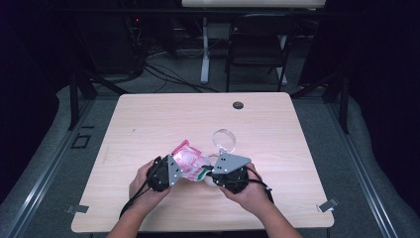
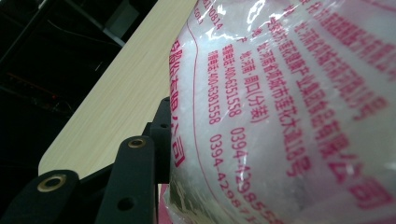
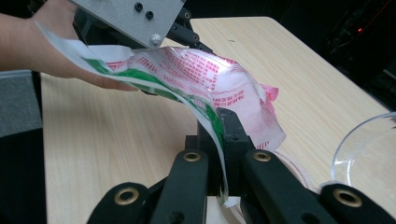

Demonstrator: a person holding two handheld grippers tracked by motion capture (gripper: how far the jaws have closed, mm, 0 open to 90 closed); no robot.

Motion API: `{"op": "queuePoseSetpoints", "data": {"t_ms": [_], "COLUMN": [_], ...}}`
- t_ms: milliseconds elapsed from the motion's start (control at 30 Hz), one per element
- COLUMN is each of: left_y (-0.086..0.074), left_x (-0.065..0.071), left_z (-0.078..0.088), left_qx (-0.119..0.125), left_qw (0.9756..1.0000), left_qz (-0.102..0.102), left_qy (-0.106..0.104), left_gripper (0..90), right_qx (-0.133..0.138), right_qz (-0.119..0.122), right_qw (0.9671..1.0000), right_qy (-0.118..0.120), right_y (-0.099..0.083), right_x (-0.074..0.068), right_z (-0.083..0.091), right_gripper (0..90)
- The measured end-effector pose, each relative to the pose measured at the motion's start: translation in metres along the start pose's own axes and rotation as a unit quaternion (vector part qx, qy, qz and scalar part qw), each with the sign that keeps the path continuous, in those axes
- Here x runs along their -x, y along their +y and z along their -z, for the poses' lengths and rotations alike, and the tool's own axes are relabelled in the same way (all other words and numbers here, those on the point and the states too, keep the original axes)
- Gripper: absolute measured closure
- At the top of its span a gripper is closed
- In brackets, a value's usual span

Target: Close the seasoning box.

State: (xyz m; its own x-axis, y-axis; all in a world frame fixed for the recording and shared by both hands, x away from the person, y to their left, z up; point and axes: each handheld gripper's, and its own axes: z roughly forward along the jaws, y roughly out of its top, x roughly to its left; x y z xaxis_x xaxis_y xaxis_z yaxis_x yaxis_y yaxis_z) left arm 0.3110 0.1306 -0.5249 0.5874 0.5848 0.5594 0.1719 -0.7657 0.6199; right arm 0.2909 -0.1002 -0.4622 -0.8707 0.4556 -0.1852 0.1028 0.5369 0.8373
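A clear plastic bag (image 1: 188, 157) with pink print and white contents hangs between my two grippers above the front middle of the wooden table (image 1: 163, 119). My left gripper (image 1: 179, 167) is shut on the bag's left part. In the left gripper view the bag (image 2: 289, 102) presses against one black finger (image 2: 159, 140) and hides the other. My right gripper (image 1: 210, 173) is shut on the bag's green and white edge. In the right gripper view its jaws (image 3: 223, 128) pinch that thin edge, and the bag (image 3: 201, 70) stretches up to the left gripper (image 3: 187, 39).
A clear glass bowl (image 1: 224, 139) stands on the table just behind the right gripper, and appears again as the bowl (image 3: 369, 149) at the right. A dark round grommet (image 1: 238, 105) sits near the far edge. A chair (image 1: 257, 39) stands beyond the table.
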Motion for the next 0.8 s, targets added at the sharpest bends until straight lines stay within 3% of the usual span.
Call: {"op": "queuePoseSetpoints", "data": {"t_ms": [367, 600, 800], "left_y": [0.001, 0.009, 0.018], "left_x": [0.001, 0.0, -0.002], "left_z": [0.002, 0.007, 0.009], "left_qx": [0.006, 0.009, 0.01], "left_qw": [0.9997, 0.9979, 0.9947], "left_qz": [-0.008, -0.036, -0.065], "left_qy": [0.022, 0.054, 0.08], "left_gripper": [60.6, 60.6, 60.7], "right_qx": [0.007, 0.024, 0.027], "right_qz": [-0.055, -0.098, -0.116], "right_qw": [0.998, 0.9938, 0.9918], "right_qy": [0.03, 0.045, 0.048], "right_y": [-0.003, -0.006, -0.008], "right_x": [0.005, 0.013, 0.019], "right_z": [0.0, 0.002, 0.005], "right_gripper": [90.0, 90.0, 90.0]}}
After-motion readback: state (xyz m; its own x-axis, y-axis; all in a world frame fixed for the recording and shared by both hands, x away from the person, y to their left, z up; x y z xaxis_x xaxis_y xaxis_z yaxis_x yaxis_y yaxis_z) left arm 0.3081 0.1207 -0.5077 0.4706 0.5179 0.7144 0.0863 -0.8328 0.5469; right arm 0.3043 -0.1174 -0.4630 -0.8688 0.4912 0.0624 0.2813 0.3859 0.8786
